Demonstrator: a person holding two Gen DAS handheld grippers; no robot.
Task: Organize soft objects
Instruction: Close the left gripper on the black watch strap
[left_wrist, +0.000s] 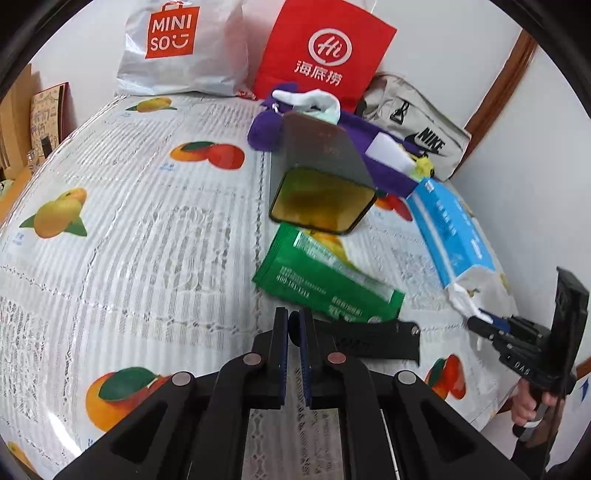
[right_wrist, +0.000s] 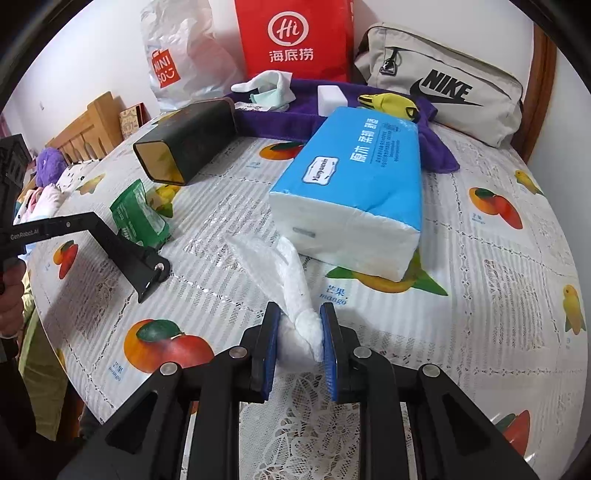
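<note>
My right gripper (right_wrist: 299, 332) is shut on a twisted white tissue (right_wrist: 291, 280) pulled from the open end of the blue tissue pack (right_wrist: 362, 177), which lies flat on the fruit-print tablecloth (right_wrist: 480, 258). In the left wrist view the same gripper (left_wrist: 476, 325) holds that tissue (left_wrist: 465, 295) at the right. My left gripper (left_wrist: 294, 325) is shut just below a green packet (left_wrist: 325, 280). A flat black piece (left_wrist: 369, 339) with a screw at its end sticks out to the right from its pads and hangs above the cloth (right_wrist: 129, 251).
A dark tin (left_wrist: 321, 199) lies on its side, mouth toward me. Behind it lie a purple towel (right_wrist: 266, 122), white socks (right_wrist: 266, 86), a white block (right_wrist: 332, 99) and a yellow item (right_wrist: 388, 103). A Nike bag (right_wrist: 443, 85), red bag (left_wrist: 325, 55) and Miniso bag (left_wrist: 173, 48) line the wall.
</note>
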